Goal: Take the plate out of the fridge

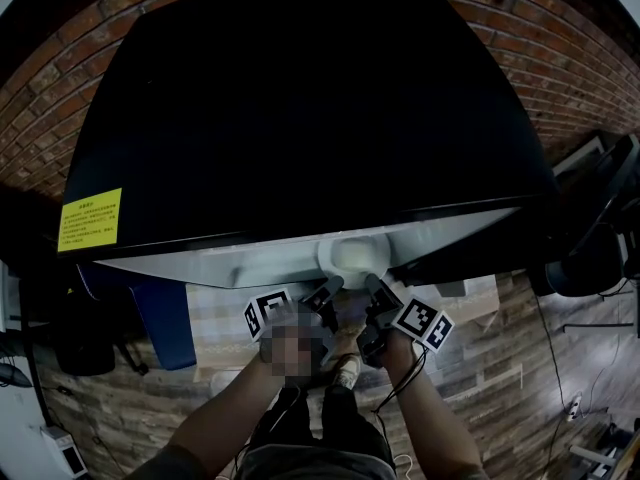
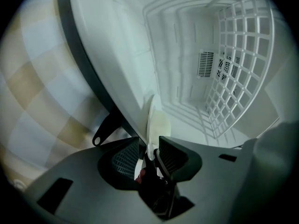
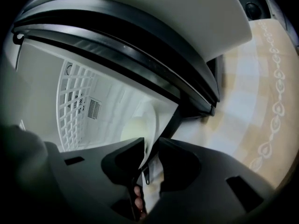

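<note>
A white plate [image 1: 352,256] sticks out at the lower front edge of the black fridge [image 1: 300,108]. Both grippers hold it by the rim, one on each side. In the head view my left gripper [image 1: 326,292] is on the plate's left and my right gripper [image 1: 376,290] on its right. The left gripper view shows the plate [image 2: 157,121] edge-on, with my left gripper [image 2: 149,146] shut on its rim. Seen from the right gripper view, the plate [image 3: 140,124] has my right gripper [image 3: 150,146] shut on its rim. Behind the plate lies the white fridge interior [image 2: 187,78].
A white wire shelf [image 2: 238,64] stands inside the fridge. A black door seal [image 3: 140,50] runs close above the plate. The fridge rests on a checked cloth [image 3: 252,106]. A yellow label [image 1: 90,218] is on the fridge top. A brick wall is behind, and a dark chair [image 1: 590,253] stands to the right.
</note>
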Demonstrator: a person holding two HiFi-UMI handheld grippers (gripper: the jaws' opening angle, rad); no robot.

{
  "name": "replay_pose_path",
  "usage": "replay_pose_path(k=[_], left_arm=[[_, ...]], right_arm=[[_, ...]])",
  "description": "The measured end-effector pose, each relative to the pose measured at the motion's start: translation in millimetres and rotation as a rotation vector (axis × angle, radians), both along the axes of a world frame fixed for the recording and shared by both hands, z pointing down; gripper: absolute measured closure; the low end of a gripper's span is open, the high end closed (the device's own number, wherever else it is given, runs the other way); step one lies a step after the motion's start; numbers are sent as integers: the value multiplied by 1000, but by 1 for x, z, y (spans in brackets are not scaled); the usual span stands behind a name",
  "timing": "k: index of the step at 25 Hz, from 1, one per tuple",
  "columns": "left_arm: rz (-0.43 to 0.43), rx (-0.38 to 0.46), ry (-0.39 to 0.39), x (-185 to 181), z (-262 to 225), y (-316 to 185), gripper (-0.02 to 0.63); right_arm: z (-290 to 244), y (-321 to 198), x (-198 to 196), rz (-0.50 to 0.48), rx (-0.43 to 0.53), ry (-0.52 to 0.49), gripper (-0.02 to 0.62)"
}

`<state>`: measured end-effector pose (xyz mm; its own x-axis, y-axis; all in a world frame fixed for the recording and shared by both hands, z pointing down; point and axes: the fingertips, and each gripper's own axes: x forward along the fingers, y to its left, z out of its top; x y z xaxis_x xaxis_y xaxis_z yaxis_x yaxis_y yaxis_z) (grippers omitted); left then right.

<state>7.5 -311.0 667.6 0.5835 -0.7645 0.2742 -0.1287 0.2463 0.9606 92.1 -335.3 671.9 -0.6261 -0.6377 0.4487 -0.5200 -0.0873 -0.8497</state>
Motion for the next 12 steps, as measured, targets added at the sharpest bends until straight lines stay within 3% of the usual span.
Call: replay_pose_path(k=[6, 10, 12], left_arm=[[19, -11, -6, 5, 7, -7, 476], [50, -1, -3, 10, 7, -9, 561], [44, 4, 11, 11, 4, -9, 572]], right_arm=[[3, 0, -6, 0, -20, -25, 526], [0, 1, -7, 14, -26, -49, 532], [-2, 1, -7, 24, -28, -67, 536]])
